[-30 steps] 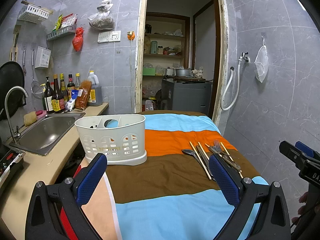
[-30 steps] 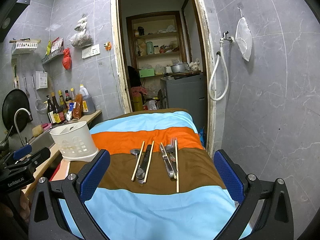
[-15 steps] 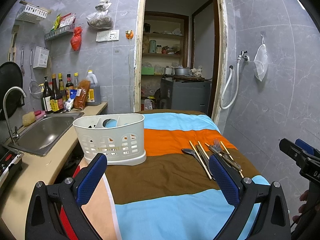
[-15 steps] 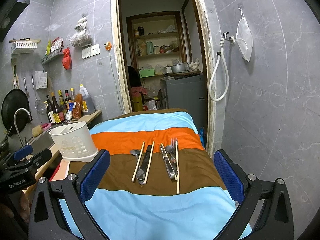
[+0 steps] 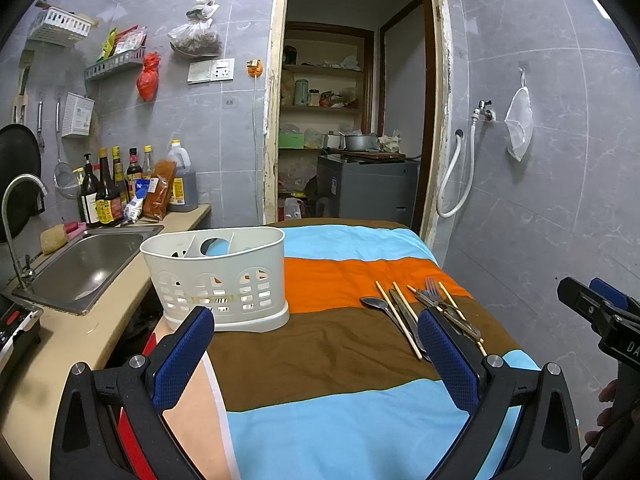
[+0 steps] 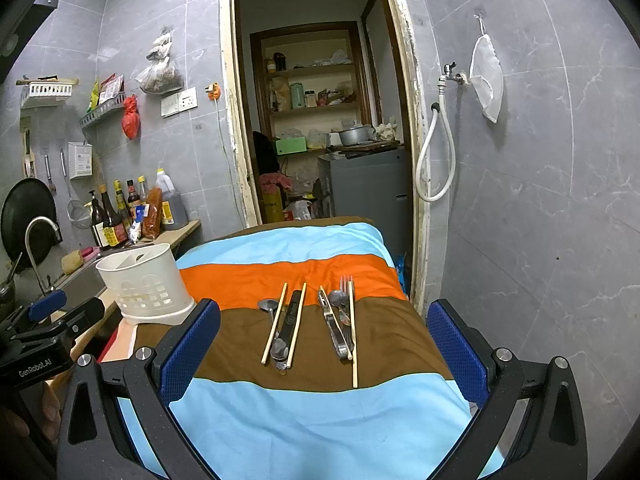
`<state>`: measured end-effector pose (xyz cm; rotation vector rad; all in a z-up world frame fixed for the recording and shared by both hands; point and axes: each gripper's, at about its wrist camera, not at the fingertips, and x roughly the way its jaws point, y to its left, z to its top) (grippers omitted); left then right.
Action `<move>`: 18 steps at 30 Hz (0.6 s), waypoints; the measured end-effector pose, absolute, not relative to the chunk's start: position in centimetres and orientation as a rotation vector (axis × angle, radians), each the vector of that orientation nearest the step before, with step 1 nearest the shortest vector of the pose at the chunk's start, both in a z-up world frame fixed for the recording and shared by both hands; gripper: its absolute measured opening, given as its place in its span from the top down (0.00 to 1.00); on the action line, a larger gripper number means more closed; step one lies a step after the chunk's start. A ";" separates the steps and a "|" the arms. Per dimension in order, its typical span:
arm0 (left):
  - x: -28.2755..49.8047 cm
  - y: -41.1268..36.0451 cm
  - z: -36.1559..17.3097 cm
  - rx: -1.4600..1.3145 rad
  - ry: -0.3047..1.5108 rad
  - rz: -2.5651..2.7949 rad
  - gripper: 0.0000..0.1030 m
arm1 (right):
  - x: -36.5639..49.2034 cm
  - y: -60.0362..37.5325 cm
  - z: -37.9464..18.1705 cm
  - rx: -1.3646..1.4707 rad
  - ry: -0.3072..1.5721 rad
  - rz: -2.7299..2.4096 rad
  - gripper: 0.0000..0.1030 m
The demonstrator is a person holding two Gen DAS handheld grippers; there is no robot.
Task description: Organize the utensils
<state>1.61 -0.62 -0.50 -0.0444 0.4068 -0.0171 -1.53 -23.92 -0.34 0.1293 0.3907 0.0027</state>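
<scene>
Both tongs hang released above the near end of the striped cloth [image 6: 320,432], holding nothing: the left tongs [image 5: 316,356] sit toward the caddy side, the right tongs [image 6: 324,344] face the cutlery straight on.

The utensils lie in a loose row on the brown band of the cloth, right of centre and well apart from the caddy [image 5: 218,276], which stands at the far left edge of the cloth beside the sink [image 5: 86,266]. From left to right in the right view I make out a spoon [image 6: 269,306], a chopstick [image 6: 274,323], a dark-handled piece [image 6: 291,322] with another chopstick just beside it, then a cluster of a fork [image 6: 346,292], more steel pieces and a long chopstick [image 6: 353,332]. In the cluster they overlap; I cannot tell exactly which lies over which.

The steel looks thin, stiff and smooth, so likely slippery between flat pads; a pinch across the middle of a handle should balance it best. The chopsticks look like pale wood or bamboo, light and slim, apt to roll; the lone right one seems easiest to take near its midpoint. The cloth is soft and wrinkled, so it may give under a downward press.

The caddy is white plastic, oval, with arched lattice holes and inner dividers; it looks light and could slide if bumped.
</scene>
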 end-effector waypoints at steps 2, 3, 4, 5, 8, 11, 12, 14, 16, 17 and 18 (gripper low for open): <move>1.7 -0.6 -0.6 -0.044 0.407 -0.018 0.00 | -1.7 -24.4 -0.2 0.130 0.395 0.001 0.01; 1.6 -0.6 -0.5 -0.043 0.408 -0.019 0.00 | -1.6 -24.5 -0.3 0.131 0.397 0.001 0.01; 1.8 -0.7 -0.5 -0.041 0.411 -0.019 0.00 | -1.6 -24.6 -0.3 0.131 0.399 -0.003 0.01; 2.0 -0.7 -0.5 -0.039 0.413 -0.021 0.00 | -1.6 -24.7 -0.2 0.131 0.404 -0.003 0.01; 2.8 -0.9 -0.5 -0.028 0.418 -0.034 0.00 | -1.2 -24.7 -0.1 0.122 0.424 0.000 0.01; 3.6 -1.3 -0.4 -0.027 0.418 -0.040 0.00 | -1.1 -24.7 0.2 0.114 0.419 0.004 0.01; 3.8 -1.4 -0.4 -0.032 0.419 -0.043 0.00 | -1.0 -24.8 0.4 0.115 0.418 0.005 0.01; 4.4 -1.7 -0.3 -0.040 0.419 -0.048 0.00 | -0.7 -25.0 0.6 0.114 0.415 0.007 0.01; 5.1 -2.0 -0.2 -0.044 0.418 -0.054 0.00 | -0.4 -25.1 1.0 0.106 0.410 0.009 0.01; 5.5 -2.2 -0.1 -0.044 0.415 -0.054 0.00 | -0.1 -25.3 1.2 0.103 0.408 0.011 0.01; 5.9 -2.4 0.0 -0.045 0.412 -0.053 0.00 | 0.1 -25.3 1.4 0.100 0.407 0.011 0.01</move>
